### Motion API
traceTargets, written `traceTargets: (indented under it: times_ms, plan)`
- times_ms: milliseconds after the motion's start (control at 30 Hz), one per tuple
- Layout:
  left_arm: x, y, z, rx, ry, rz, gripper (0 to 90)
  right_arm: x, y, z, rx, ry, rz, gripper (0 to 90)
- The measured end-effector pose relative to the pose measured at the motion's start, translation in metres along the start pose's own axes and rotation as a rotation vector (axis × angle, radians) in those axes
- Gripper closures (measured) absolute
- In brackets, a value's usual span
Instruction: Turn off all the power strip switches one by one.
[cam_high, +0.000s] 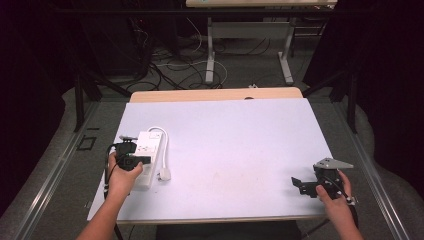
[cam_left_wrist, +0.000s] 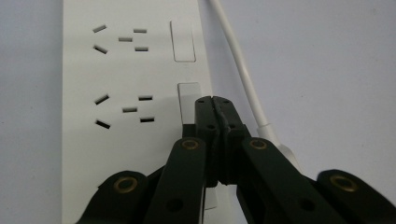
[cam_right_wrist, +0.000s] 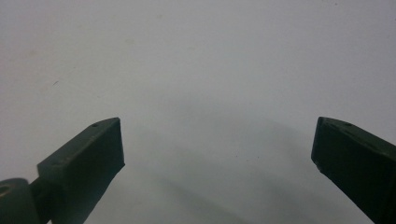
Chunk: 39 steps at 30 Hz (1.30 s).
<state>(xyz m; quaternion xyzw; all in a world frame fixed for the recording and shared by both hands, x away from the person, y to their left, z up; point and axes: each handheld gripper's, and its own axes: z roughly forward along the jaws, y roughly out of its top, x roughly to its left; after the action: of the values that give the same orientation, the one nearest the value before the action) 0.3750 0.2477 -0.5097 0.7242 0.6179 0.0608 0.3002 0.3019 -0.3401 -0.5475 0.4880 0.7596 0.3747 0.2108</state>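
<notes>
A white power strip (cam_high: 148, 142) lies at the table's left side, its cable (cam_high: 164, 142) looping round to a plug (cam_high: 164, 175) beside it. My left gripper (cam_high: 133, 160) hangs over the strip's near half, held in a hand. In the left gripper view the left gripper (cam_left_wrist: 214, 100) is shut with nothing between its jaws. Its tips sit at one rocker switch (cam_left_wrist: 188, 91) of the strip (cam_left_wrist: 79, 74); I cannot tell whether they touch it. A second switch (cam_left_wrist: 183, 41) lies beyond. My right gripper (cam_high: 300, 184) stands open near the front right corner, and the right gripper (cam_right_wrist: 217, 140) has bare table between its jaws.
The white table top (cam_high: 235, 145) spreads between the two hands. Its front edge runs just below the right hand. The strip's white cable (cam_left_wrist: 238, 60) passes to the right of the shut jaws. Dark floor with cables and a desk frame (cam_high: 210, 55) lie beyond the table.
</notes>
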Motion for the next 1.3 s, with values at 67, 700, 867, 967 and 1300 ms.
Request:
traceTargets:
  times_ms: [67,700,867,967,1300]
  plan:
    - [-0.002,-0.002,-0.001,-0.021,0.002,-0.008,90.0,0.0,0.0,0.0,-0.001,0.0,0.001,1.7]
    - [-0.003,-0.019,-0.019,-0.044,-0.012,0.005,90.0,0.0,0.0,-0.001,-0.004,-0.001,-0.002,1.7]
    - [-0.002,-0.024,-0.02,-0.044,-0.013,-0.003,90.0,0.0,0.0,0.0,-0.002,0.001,0.002,1.7]
    - [-0.001,-0.026,-0.021,-0.025,-0.019,0.0,90.0,0.001,0.001,-0.001,-0.006,0.002,0.0,1.7]
    - [0.001,-0.032,-0.016,-0.019,-0.016,-0.01,90.0,0.0,0.0,-0.001,-0.006,0.0,0.0,1.7]
